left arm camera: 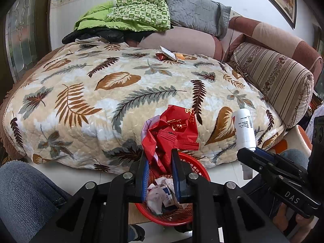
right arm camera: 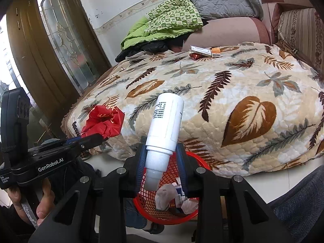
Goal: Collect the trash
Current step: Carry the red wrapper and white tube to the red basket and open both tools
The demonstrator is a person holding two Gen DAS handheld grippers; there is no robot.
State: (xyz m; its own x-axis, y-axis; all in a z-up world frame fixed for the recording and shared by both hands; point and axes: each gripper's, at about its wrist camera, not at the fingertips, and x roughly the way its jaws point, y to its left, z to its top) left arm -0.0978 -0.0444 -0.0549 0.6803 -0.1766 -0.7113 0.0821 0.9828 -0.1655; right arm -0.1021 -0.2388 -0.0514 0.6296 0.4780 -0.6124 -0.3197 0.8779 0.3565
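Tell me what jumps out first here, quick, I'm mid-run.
The crumpled red wrapper pinched in the left gripper and the white bottle clamped cap-down in the right gripper, both held above the red basket already holding crumpled paper. Behind, small packets lie at the far edge of the leaf-print blanket.

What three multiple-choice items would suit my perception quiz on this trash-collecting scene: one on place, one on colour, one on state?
1. Where is the basket?
A. on the sofa
B. below both grippers
C. by the door

2. What colour is the bag held by the left gripper?
A. red
B. green
C. grey

3. The right gripper is:
A. open
B. shut on nothing
C. shut on the white bottle

Key: B, it shows under both pairs of fingers; A, the crumpled plastic is red; C, the fingers clamp its neck.
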